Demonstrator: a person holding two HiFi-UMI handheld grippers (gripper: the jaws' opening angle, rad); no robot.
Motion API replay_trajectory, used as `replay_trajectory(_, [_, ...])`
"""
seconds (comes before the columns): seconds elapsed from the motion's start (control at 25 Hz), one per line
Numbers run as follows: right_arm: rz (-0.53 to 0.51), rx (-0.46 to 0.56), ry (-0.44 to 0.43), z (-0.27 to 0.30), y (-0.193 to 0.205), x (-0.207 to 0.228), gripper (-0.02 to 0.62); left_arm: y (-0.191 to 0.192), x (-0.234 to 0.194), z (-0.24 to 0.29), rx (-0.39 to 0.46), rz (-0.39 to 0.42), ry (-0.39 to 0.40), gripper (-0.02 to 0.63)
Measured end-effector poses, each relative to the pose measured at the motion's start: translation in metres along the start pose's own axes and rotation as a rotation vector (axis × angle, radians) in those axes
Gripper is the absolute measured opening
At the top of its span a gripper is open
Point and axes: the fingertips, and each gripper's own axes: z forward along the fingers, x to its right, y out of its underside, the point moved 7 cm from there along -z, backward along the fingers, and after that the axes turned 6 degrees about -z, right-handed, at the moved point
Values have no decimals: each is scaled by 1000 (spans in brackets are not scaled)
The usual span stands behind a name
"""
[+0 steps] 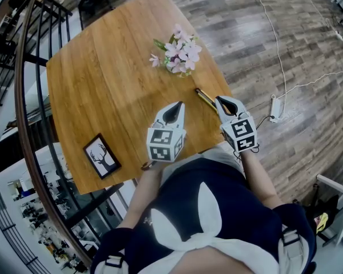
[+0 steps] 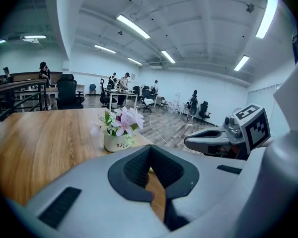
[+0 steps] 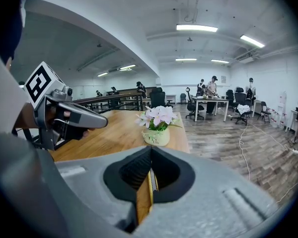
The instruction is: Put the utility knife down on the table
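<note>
The utility knife (image 1: 206, 100), slim with a yellow and dark body, lies flat on the wooden table (image 1: 103, 79) near its right edge. My right gripper (image 1: 219, 99) hovers just right of it, jaws shut with nothing between them. In the right gripper view the knife (image 3: 152, 180) shows as a yellow-grey strip through the hollow below the closed tips (image 3: 151, 148). My left gripper (image 1: 180, 103) hangs over the table to the knife's left, also shut and empty; its tips (image 2: 150, 147) meet in its own view.
A small white pot of pink flowers (image 1: 180, 55) stands beyond the knife. A black picture frame with a deer (image 1: 102, 156) lies at the table's near left. A dark railing (image 1: 28, 96) runs along the left; a white cable (image 1: 280, 67) crosses the wood floor at right.
</note>
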Motion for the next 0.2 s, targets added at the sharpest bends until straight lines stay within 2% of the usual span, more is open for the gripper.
replay_trajectory(0.2, [1,-4,1,0,3,0,-3,2,0,0,-5,1,-1,17])
